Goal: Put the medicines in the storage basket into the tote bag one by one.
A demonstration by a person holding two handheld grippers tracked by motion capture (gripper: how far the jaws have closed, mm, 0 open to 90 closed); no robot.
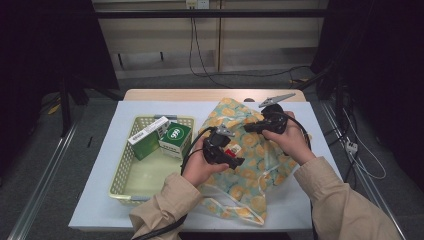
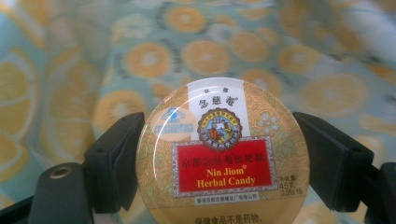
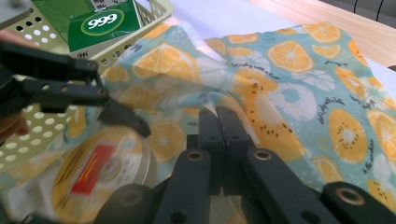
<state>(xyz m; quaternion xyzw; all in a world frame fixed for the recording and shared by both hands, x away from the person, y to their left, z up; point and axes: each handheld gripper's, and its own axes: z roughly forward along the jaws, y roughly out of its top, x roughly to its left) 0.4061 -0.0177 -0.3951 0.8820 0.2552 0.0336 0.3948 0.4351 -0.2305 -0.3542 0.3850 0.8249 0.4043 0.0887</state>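
Note:
My left gripper (image 1: 234,156) is shut on a round gold tin (image 1: 231,150) labelled Nin Jiom Herbal Candy. In the left gripper view the tin (image 2: 223,154) sits flat between the two black fingers (image 2: 116,158), with the cloth close behind it. An orange-slice patterned cloth bag (image 1: 250,172) lies on the table's right half. My right gripper (image 1: 260,124) is shut on the bag's upper edge and holds it lifted. In the right gripper view its jaws (image 3: 218,116) pinch the fabric (image 3: 299,79), and the tin (image 3: 105,170) shows at the left, at the bag's mouth.
A pale yellow perforated basket (image 1: 125,172) stands left of the bag and holds two green boxes (image 1: 175,137) at its far end. A white cover (image 1: 95,195) lies over the wooden table. The person's sleeves come in from the bottom edge.

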